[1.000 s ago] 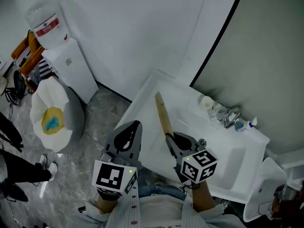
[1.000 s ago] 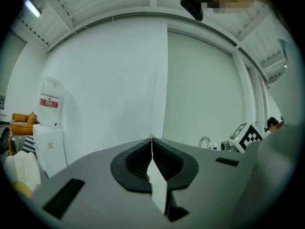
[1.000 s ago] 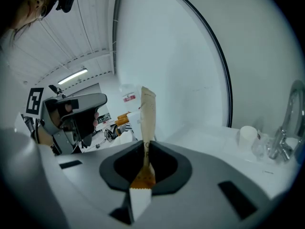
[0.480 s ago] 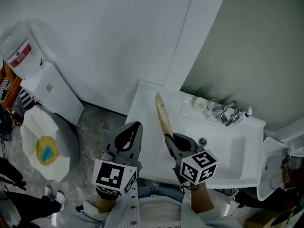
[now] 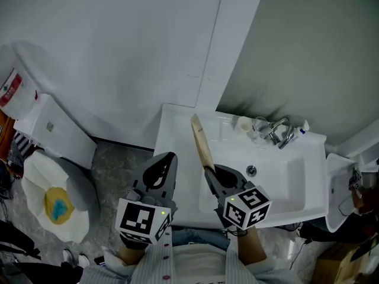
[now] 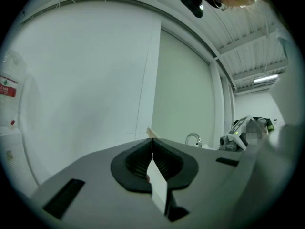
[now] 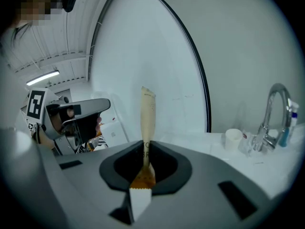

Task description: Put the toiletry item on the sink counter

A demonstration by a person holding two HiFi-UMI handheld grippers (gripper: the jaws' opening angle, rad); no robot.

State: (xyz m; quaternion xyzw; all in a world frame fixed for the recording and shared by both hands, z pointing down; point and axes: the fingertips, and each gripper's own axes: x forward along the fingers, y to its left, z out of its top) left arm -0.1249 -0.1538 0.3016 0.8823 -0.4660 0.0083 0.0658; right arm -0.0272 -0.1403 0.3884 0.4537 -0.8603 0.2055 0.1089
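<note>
I have the tan tube point(image 5: 202, 145) pinched by its lower end in my right claw point(image 5: 210, 174), the jaws pressed on it from both sides. It sticks out ahead of the claw. Its crimped tip shows over the white table point(image 5: 177, 134), well left of the tap point(image 5: 278, 134). The tube is held, not lying down.

My left claw point(image 5: 166, 158) is left of the tube, farther still from the tap, with its jaws pressed together on nothing.

Right of the tube and below the tap in the head view, the basin point(image 5: 284, 185) is sunk into the table, and its drain point(image 5: 251, 170) shows in the bottom. Just left of the tap stands a white cup point(image 5: 243, 123), and between cup and tap there is a clear glass point(image 5: 259, 130). I cannot tell what either holds. Just right of the tap is a small blue-tipped thing point(image 5: 302, 128).

Far left of the tap, on the floor, a bin point(image 5: 80, 181) with a white liner holds something yellow and blue point(image 5: 58, 206).
</note>
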